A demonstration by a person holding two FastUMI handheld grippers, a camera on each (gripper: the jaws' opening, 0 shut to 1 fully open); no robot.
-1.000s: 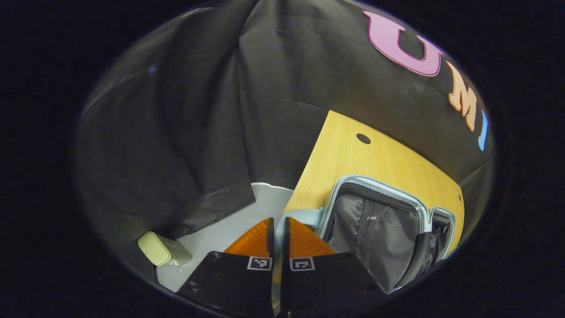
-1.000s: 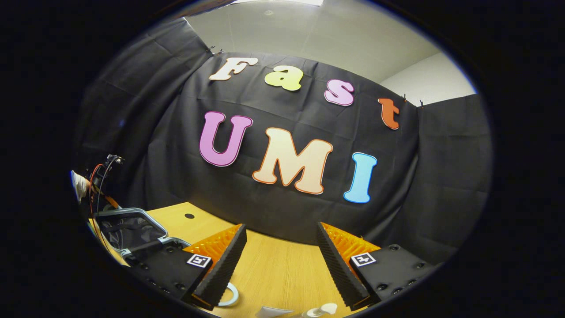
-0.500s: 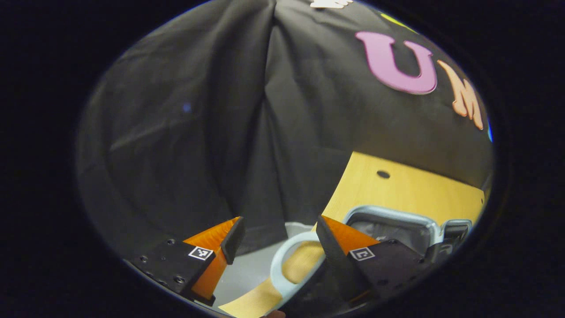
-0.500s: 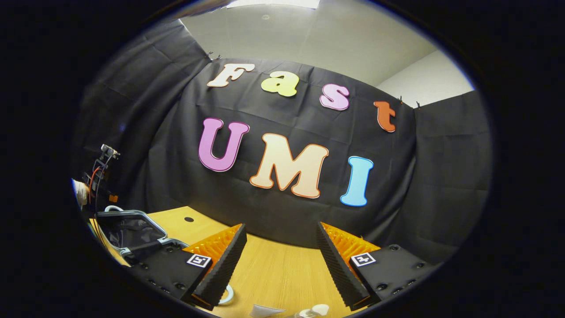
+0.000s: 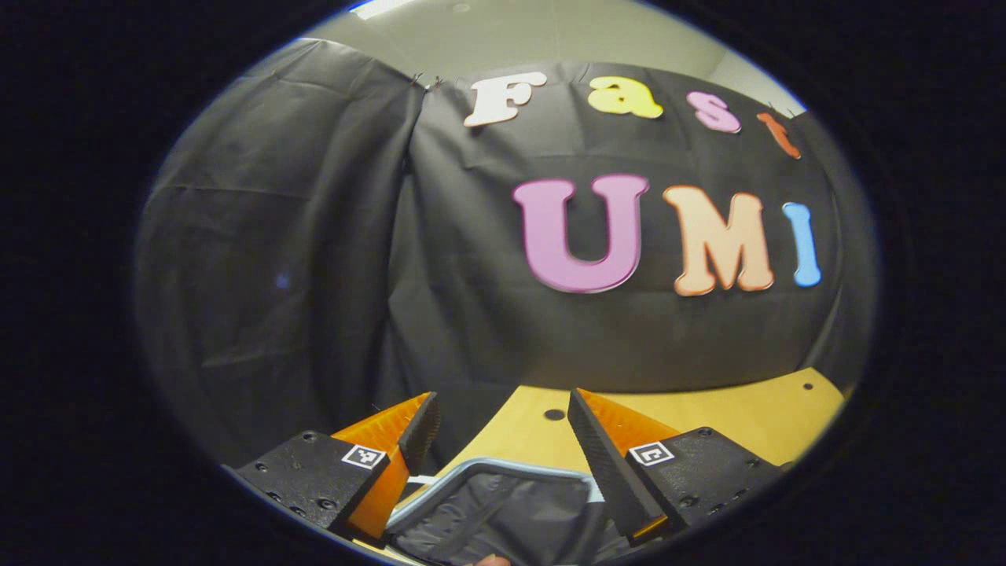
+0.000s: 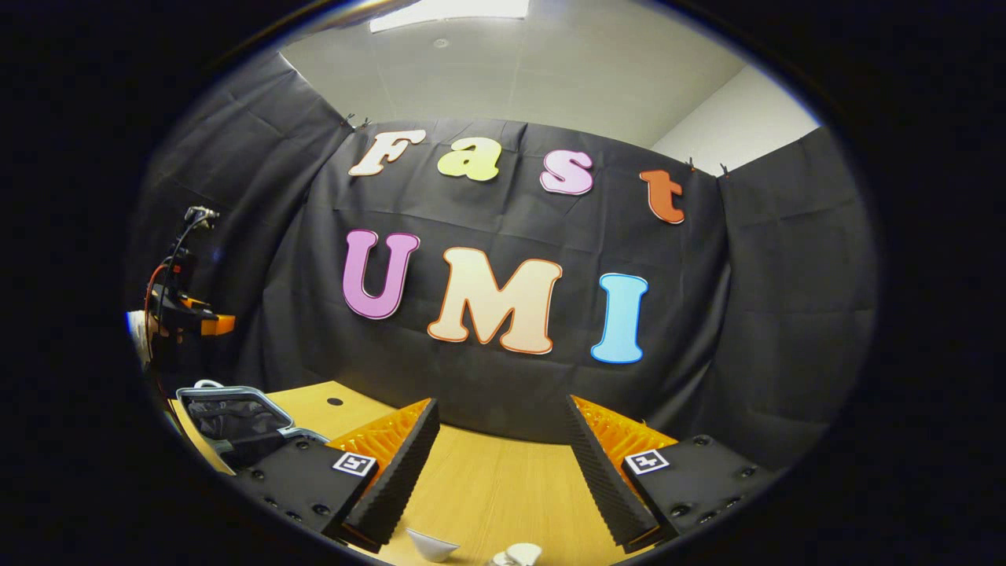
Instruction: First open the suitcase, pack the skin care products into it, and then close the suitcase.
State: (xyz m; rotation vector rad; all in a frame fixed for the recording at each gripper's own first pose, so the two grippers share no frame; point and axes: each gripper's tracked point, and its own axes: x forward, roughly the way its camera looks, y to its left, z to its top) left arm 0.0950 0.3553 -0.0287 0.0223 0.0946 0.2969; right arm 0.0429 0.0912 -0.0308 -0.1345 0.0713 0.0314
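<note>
Both views are dim overall, the black cloth [image 6: 786, 314] soaking up most of the light. In the right gripper view a ceiling panel [image 6: 448, 9] glows at the top edge and washes the pale ceiling [image 6: 550, 71] evenly; the left gripper view catches a sliver of it. The table [image 6: 487, 487] is warmly lit, without hard shadows. A faint blue flare spot sits on the cloth in each view. Fisheye bending curves the table's edges and the cloth's folds. Towards the rims detail softens and darkens; the small items [image 6: 471, 548] at the bottom edge are blurred.
</note>
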